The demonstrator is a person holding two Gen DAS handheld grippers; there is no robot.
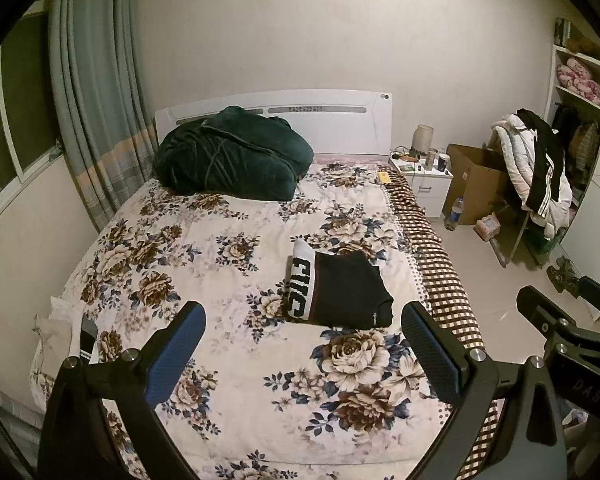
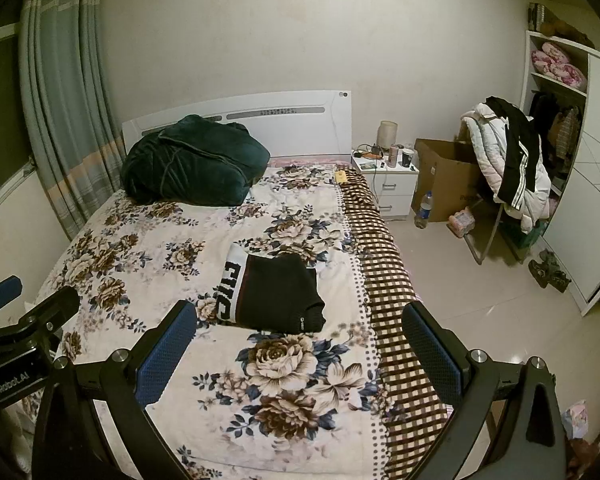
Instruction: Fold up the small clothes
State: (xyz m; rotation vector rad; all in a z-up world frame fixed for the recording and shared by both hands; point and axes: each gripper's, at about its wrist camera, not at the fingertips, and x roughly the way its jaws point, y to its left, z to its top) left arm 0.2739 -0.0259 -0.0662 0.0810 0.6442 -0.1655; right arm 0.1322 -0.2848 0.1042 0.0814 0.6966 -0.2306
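The folded black garment (image 2: 278, 294), at the middle of the right wrist view, carries large black letters on its white band, seemingly "GIIG". At the lower left of that view, the left gripper (image 2: 28, 312) body bears "GenRobot.AI" in white.

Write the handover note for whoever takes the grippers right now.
Left gripper: open, empty, held above the bed.
Right gripper: open, empty, also above the bed.
Black garment: lies folded on the floral cover, white lettered band on its left, touched by neither gripper.
Done: this piece looks folded.
Left: no other small clothes show on the bed; the green bundle by the headboard and the clothes on the chair are untouched. Check whether more is due.
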